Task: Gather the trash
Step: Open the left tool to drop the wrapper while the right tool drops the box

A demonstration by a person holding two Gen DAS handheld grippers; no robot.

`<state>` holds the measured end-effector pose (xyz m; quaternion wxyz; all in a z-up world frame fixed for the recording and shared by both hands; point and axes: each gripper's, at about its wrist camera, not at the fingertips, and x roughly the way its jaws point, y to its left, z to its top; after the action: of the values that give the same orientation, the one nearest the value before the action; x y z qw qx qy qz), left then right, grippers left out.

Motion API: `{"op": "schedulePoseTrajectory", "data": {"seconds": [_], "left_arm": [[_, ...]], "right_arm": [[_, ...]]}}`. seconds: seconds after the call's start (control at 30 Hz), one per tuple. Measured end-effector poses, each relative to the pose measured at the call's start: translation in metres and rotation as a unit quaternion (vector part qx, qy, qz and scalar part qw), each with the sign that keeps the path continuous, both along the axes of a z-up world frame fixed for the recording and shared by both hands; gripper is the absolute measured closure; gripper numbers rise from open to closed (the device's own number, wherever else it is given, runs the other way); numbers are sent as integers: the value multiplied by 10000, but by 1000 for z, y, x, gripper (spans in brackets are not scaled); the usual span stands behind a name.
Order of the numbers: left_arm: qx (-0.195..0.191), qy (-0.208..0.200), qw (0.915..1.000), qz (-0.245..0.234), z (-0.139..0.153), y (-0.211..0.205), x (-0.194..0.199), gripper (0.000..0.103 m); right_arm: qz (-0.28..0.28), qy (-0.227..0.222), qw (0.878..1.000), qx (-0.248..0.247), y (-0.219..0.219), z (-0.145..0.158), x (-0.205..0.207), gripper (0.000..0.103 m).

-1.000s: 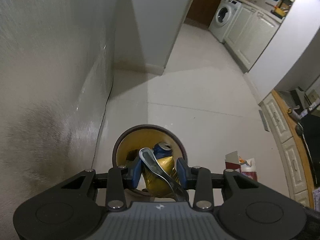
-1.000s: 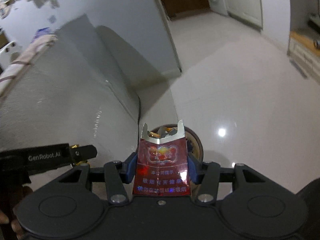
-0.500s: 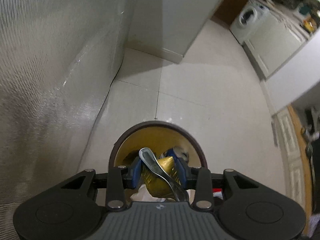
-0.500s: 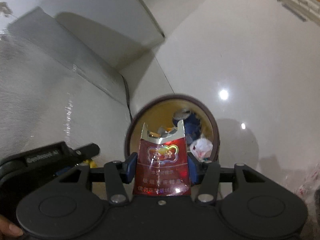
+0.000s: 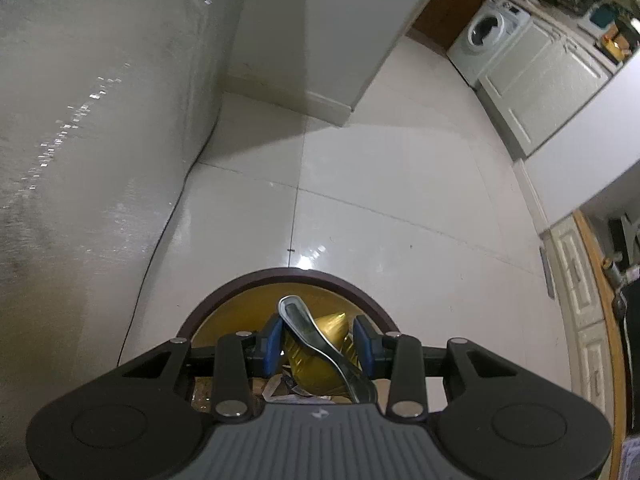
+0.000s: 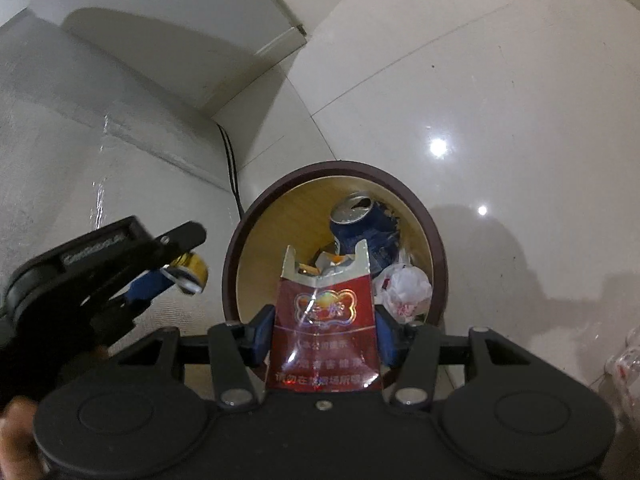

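A round trash bin with a dark brown rim (image 6: pixel 240 240) and yellow inside stands on the floor; it also shows in the left wrist view (image 5: pixel 224 300). It holds a blue can (image 6: pixel 360 228), a white plastic bag (image 6: pixel 404 284) and scraps. My left gripper (image 5: pixel 316 346) is shut on a crushed gold can (image 5: pixel 320 360) just above the bin; from the right wrist view it (image 6: pixel 176 276) sits left of the rim. My right gripper (image 6: pixel 320 332) is shut on a red cigarette pack (image 6: pixel 324 332) over the bin's near edge.
A textured white wall (image 5: pixel 80 160) rises close on the left with a black cable (image 6: pixel 232 168) at its foot. Glossy floor tiles (image 5: pixel 400 200) spread ahead. White cabinets and a washing machine (image 5: pixel 488 36) stand far right. A clear plastic wrapper (image 6: pixel 624 364) lies at right.
Both grippers moved closer over the bin, which now looms larger. The right view tilted down into the bin. Both still hold their items.
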<state>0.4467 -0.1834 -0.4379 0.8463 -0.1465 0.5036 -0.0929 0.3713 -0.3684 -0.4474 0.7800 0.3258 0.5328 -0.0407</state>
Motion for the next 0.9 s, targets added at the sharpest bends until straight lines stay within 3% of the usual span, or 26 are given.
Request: {"op": "schedulePoseTrajectory", "data": {"seconds": [0.1,0.17,0.3,0.57,0.63,0.67,0.9], "left_arm": [[209,42,9997,-152,-8,-3,3,62],[306,207,9992,-141,-13,0,6,44],[492,313,9983,-35,-15,8,8,41],[916,567,9942,14,-12,19,8,20],[1045,626,9926,-24,-13,19,8,16],[1115,656,9916,-52,-13,18,8,15],[1444,815,9860,-174,-18,16,4,2]], "right_arm": [[-66,12,10000,-18,-4,-3,3,51],[-93,23,9999,64,-4,-4,3,51],[4,31,9998,195,2,-7,6,51],[222,54,9996,168,14,-16,16,49],[264,97,9994,190,16,-20,18,35],[266,122,9994,156,17,-22,19,22],[582,302,9968,-452,16,-22,19,16]]}}
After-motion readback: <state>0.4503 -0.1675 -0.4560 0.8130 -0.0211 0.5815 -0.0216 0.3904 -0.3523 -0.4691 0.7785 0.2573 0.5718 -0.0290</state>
